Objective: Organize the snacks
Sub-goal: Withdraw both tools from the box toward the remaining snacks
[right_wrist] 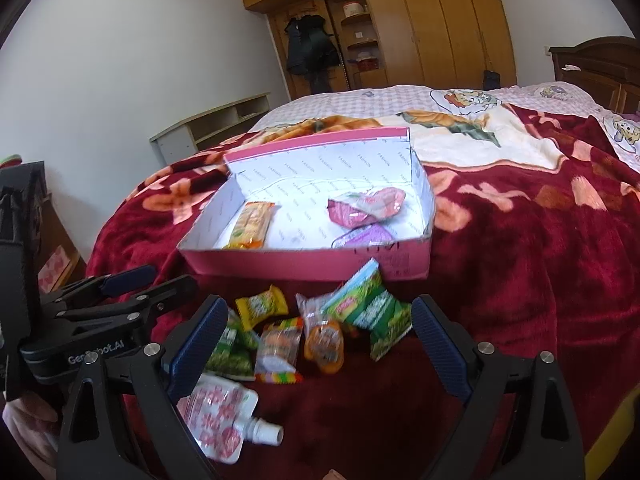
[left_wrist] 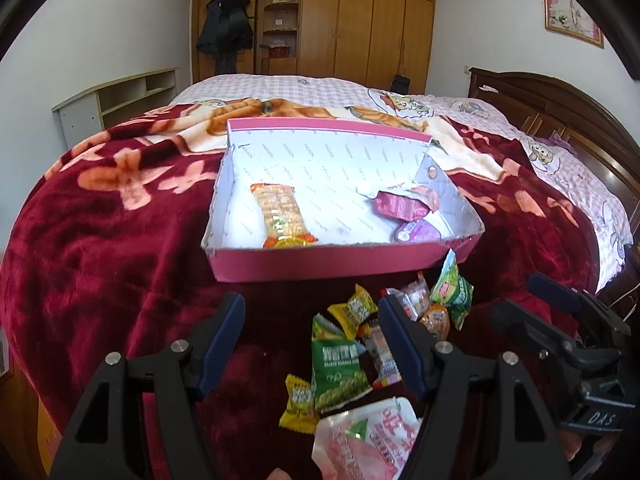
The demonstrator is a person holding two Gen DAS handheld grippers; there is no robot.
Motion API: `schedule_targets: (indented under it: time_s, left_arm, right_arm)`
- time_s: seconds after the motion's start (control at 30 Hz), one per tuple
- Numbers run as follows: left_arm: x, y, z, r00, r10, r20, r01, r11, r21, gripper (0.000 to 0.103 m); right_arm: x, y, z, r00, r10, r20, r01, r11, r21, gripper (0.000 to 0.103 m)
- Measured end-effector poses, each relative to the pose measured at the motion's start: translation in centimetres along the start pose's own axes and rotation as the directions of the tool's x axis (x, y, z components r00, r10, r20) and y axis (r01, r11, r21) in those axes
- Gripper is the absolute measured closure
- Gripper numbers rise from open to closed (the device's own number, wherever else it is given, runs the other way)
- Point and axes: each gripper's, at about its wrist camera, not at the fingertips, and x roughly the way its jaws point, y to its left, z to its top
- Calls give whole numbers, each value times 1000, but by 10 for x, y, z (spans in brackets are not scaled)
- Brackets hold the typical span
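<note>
A pink cardboard box (left_wrist: pixel 296 266) (right_wrist: pixel 280 266) with a white lining lies open on the red blanket. Inside it are an orange cracker packet (left_wrist: pixel 280 216) (right_wrist: pixel 252 226), a crumpled pink wrapper (left_wrist: pixel 404 204) (right_wrist: pixel 364 208) and a purple jelly cup (left_wrist: pixel 416 232) (right_wrist: pixel 364 238). In front of the box lies a loose pile: green pea packets (left_wrist: pixel 336 372) (right_wrist: pixel 372 308), yellow candies (left_wrist: pixel 356 308) (right_wrist: pixel 260 306), an orange jelly cup (right_wrist: pixel 324 344) and a pink-and-white spouted pouch (left_wrist: pixel 368 440) (right_wrist: pixel 218 420). My left gripper (left_wrist: pixel 312 320) hovers open over the pile's left part. My right gripper (right_wrist: pixel 320 332) hovers open over the pile, holding nothing.
The red floral blanket (left_wrist: pixel 120 240) covers the near end of a bed, with a pink checked sheet (left_wrist: pixel 288 86) behind. A dark wooden headboard (left_wrist: pixel 560 108) stands at the right, a low shelf (left_wrist: pixel 120 100) at the left and wooden wardrobes (left_wrist: pixel 360 20) at the back.
</note>
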Motion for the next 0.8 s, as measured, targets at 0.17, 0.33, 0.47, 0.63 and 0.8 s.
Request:
schedule_targets:
  time_s: [0.17,0.33,0.47,0.63,0.8]
  left_arm:
    - [-5,1,-13,1000,-13,-7,13,1000,-21,30]
    - [-8,5,-25,1000,-4,-20,4,1000,-29,30]
    - [-11,12,-33,1000,10,-29,-11,999,-47,30]
    - [-10,19,-43,998,21,-55,-24,998,-60,30]
    - [-15,16,-52,997,-13,-79,10,999,-48,30]
  right_arm:
    - [-5,4,-13,1000,13,-8,-13,1000,8,8]
    - [-11,6,-25,1000,19,-11,-19,1000,13,8]
    - [-15,6,-35,1000,16,-18,-15,1000,21,8]
    - [-18,0,-47,999,21,-32,-19,999,38,8]
    - [-19,-3,-57,999,-1,-41,2,1000,19,8]
